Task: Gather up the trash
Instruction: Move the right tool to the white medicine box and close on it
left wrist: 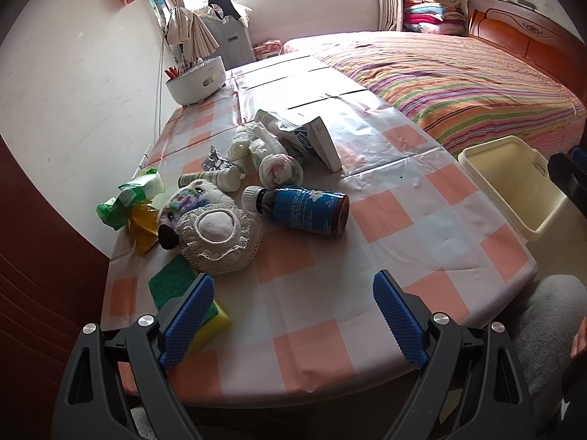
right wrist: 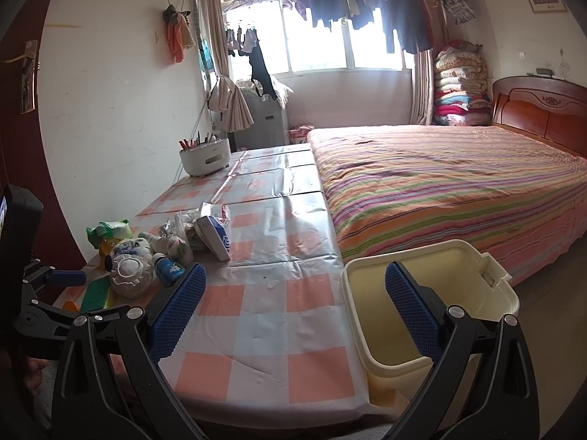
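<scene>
No brand or writing can be read anywhere: the blue label on the dark bottle [left wrist: 304,211] carries pale print and a small flower motif, too blurred to make out, and the white carton [left wrist: 315,139] with a blue pattern is just as illegible. The left tongs [left wrist: 293,315] stand wide apart over the checked table [left wrist: 403,198] at the lower middle of the left wrist view, released, with nothing between the 2 blue pads; the left pad overlaps a yellow-and-green sponge [left wrist: 212,324] in the picture, and contact cannot be judged. The right tongs [right wrist: 297,311] are likewise spread and released in the lower middle of the right wrist view, gripping nothing, with the cream plastic bin [right wrist: 488,286] seen behind the right pad, just beside the table's edge near the striped bed [right wrist: 440,183]. The trash lies in a cluster at the left centre of the left wrist view: the bottle on its side, a green wrapper [left wrist: 128,198], a yellow wrapper [left wrist: 145,227], crumpled plastic bags [left wrist: 256,146], a small white bottle [left wrist: 216,179] and a foil scrap [left wrist: 214,157], beside a plush toy [left wrist: 198,201] and a lace-trimmed pad [left wrist: 216,234]. A white pen holder [left wrist: 196,77] sits at the table's far end.
</scene>
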Available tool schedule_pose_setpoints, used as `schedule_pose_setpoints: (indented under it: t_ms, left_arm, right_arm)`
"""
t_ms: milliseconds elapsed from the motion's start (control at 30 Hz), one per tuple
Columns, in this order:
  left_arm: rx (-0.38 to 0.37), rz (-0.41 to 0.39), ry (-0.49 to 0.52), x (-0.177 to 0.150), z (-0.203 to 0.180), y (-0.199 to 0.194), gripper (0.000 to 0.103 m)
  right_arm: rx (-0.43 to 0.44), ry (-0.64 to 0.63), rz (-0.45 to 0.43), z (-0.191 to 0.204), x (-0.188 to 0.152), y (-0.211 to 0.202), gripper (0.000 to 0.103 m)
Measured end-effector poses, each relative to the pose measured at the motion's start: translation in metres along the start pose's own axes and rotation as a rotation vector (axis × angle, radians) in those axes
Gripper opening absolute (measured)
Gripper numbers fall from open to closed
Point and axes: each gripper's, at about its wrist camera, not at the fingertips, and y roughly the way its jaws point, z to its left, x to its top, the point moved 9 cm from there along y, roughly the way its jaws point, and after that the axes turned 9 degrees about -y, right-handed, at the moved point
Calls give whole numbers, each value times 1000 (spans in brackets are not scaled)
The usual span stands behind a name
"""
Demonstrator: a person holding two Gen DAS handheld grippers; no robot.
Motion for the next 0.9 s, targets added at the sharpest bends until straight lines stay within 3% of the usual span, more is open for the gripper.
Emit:
schedule_pose_setpoints:
  t_ms: [267, 900]
  left_arm:
    - [2, -9, -18, 0, 8, -5, 86]
    - [8, -28, -47, 6, 25, -12, 86]
  right_arm:
    - [49, 2, 2, 16, 10, 12, 97]
    - [64, -103, 77, 50, 34, 50, 97]
